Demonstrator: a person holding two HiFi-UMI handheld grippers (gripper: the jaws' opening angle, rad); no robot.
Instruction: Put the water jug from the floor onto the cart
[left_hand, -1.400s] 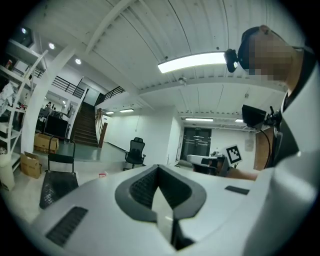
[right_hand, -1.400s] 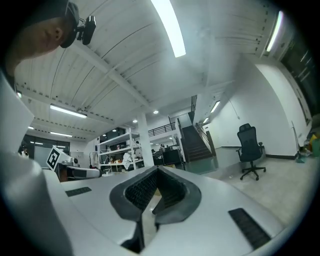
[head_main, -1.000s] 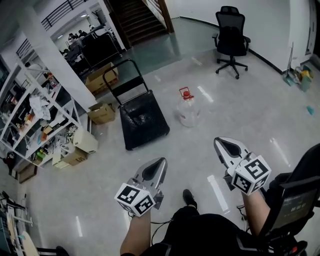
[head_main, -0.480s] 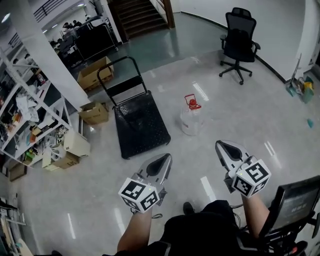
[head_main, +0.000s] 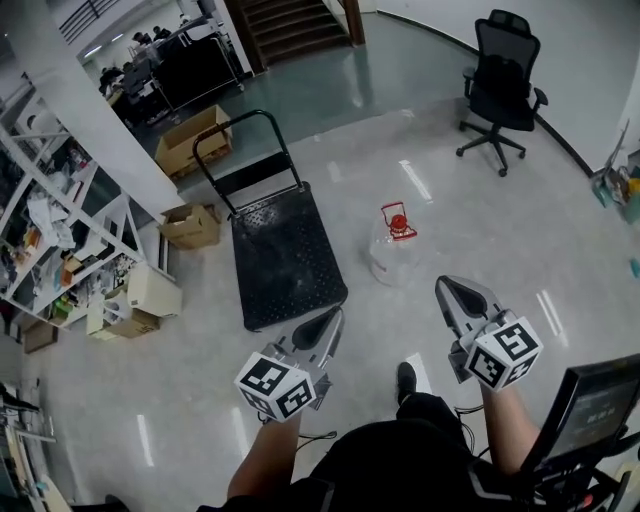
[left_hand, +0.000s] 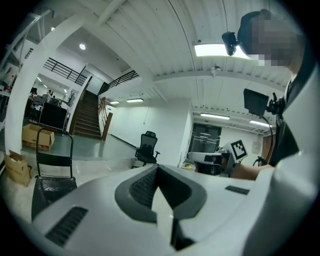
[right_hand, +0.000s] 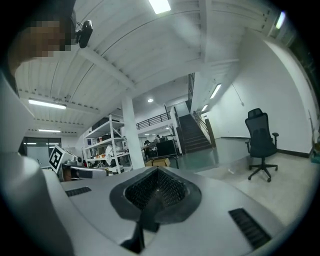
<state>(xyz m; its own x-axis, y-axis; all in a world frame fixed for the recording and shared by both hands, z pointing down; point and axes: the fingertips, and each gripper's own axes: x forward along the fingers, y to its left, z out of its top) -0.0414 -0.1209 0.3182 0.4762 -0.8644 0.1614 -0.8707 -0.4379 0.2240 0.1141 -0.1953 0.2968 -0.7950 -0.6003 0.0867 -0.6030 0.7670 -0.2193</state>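
The clear water jug (head_main: 393, 256) with a red cap and handle stands on the grey floor, just right of the black flat cart (head_main: 285, 255). The cart's black push handle (head_main: 245, 140) rises at its far end, and the cart's platform is bare. My left gripper (head_main: 331, 321) is held out near the cart's near edge, shut and holding nothing. My right gripper (head_main: 448, 289) is a little nearer than the jug and to its right, shut and holding nothing. The left gripper view shows its jaws (left_hand: 157, 169) meeting, with the cart (left_hand: 50, 175) low at the left. The right gripper's (right_hand: 157, 171) jaws also meet.
A black office chair (head_main: 503, 90) stands at the far right. Cardboard boxes (head_main: 190, 225) and a white shelf rack (head_main: 60, 240) line the left side, beside a white pillar (head_main: 90, 110). A staircase (head_main: 290, 25) lies beyond. Another chair with a screen (head_main: 590, 420) is at my lower right.
The jug and cart have come nearer and slid lower in the head view as the person walked toward them. Both grippers stayed shut and held out in front.
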